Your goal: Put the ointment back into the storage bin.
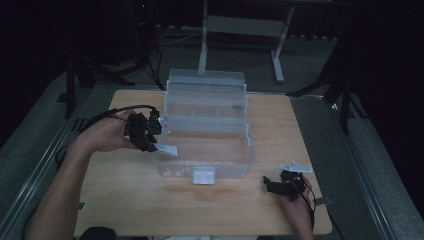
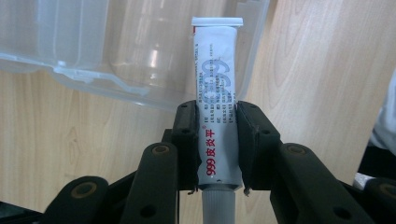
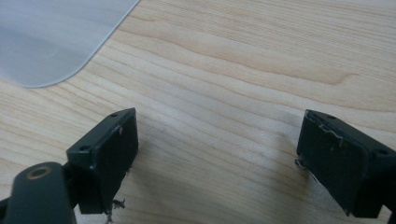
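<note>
1. High view: A clear plastic organiser box (image 1: 205, 127) with stepped tiers is seen open at the middle of the wooden table (image 1: 125, 200). The left gripper (image 1: 150, 142) is held at the left wall of the box, with a white ointment tube (image 1: 166, 149) carried over the near left corner of the bottom compartment. The right gripper (image 1: 272, 186) is rested on the table near the right edge, well apart from the box.

2. Left gripper view: The jaws of the left gripper (image 2: 217, 140) are clamped on the middle of the ointment tube (image 2: 215, 93). The crimped flat end is pointed away towards the organiser box (image 2: 93, 51); the ribbed cap is near the gripper body.

3. Right gripper view: The jaws of the right gripper (image 3: 217, 158) are stood wide apart with only bare table (image 3: 243, 56) between them.

4. Risks, as judged:
   - The tube is soft; it may be squeezed out of shape or slid from the pads by excess pressure.
   - The crimped end may be caught on the box rim if the approach is too low.
   - If released early, the tube may be dropped outside the compartment.
   - The light box may be pushed aside, since it is not steadied by the right gripper.
</note>
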A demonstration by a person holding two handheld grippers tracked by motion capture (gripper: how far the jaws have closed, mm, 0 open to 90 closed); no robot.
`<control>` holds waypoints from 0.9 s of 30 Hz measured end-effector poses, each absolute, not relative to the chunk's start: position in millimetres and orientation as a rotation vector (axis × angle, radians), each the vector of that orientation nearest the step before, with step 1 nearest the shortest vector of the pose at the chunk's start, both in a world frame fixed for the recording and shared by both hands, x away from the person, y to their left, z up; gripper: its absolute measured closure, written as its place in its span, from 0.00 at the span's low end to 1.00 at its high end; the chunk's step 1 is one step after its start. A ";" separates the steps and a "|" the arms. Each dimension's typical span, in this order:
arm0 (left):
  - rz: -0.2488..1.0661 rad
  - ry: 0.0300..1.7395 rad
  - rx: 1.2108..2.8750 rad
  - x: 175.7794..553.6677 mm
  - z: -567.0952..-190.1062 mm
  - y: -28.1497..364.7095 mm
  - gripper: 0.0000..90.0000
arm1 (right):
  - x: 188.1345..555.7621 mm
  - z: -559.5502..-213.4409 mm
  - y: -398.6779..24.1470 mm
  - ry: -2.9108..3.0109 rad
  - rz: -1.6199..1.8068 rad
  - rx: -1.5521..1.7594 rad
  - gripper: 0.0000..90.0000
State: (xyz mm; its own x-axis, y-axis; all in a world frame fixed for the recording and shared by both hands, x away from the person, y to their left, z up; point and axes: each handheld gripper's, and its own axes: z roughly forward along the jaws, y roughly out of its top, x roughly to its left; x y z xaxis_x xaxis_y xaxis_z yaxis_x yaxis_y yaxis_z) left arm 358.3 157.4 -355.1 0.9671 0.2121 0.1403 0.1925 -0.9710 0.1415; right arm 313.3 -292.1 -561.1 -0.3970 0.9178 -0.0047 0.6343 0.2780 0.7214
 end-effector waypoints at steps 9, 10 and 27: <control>0.224 0.308 2.975 364.2 -356.7 154.6 0.79 | 313.3 -561.2 -292.1 2.131 0.905 1.397 0.14; 0.222 0.312 2.974 364.3 -357.3 154.1 0.79 | 313.3 -561.1 -292.1 2.131 0.905 1.397 0.14; 0.206 0.282 2.975 372.0 -366.6 140.2 0.79 | 313.3 -561.1 -292.1 2.131 0.904 1.397 0.14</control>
